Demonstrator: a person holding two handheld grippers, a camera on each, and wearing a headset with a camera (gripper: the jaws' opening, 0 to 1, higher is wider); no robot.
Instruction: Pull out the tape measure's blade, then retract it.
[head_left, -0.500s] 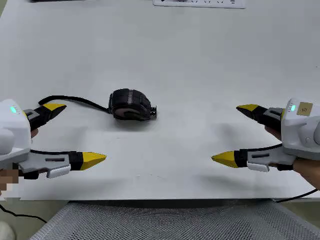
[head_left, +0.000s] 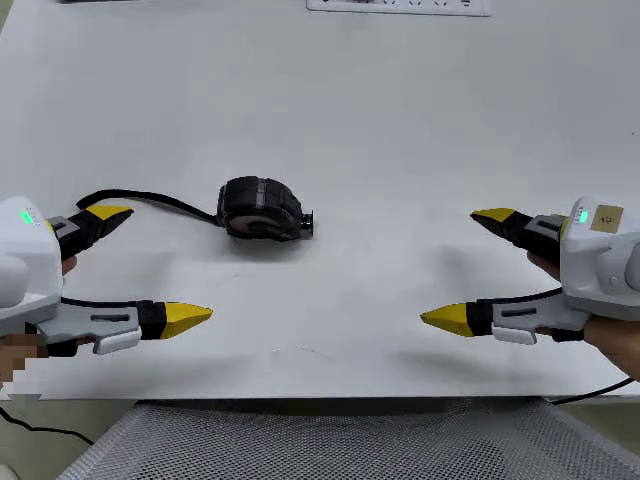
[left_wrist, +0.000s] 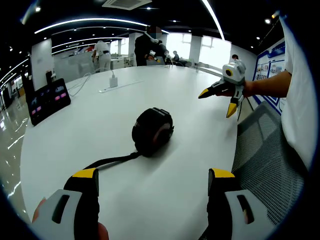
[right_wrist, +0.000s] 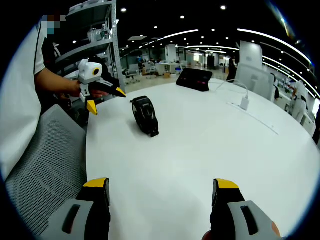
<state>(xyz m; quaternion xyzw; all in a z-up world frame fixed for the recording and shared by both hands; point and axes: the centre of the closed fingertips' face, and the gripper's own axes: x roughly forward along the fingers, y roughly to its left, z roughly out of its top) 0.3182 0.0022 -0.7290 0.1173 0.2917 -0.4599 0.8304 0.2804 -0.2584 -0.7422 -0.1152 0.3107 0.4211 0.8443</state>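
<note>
While both pairs of jaws stand wide apart with nothing between them, the left gripper (head_left: 168, 263) hovers over the near left part of the white table (head_left: 420, 120) and the right gripper (head_left: 450, 266) over the near right. Between them, closer to the left one and clear of both, rests the black tape measure (head_left: 262, 209), blade drawn in, its black strap (head_left: 140, 198) trailing toward the left gripper.

White table (head_left: 420, 120), ceiling strip lights (left_wrist: 90, 21), shelving (right_wrist: 92, 15)
</note>
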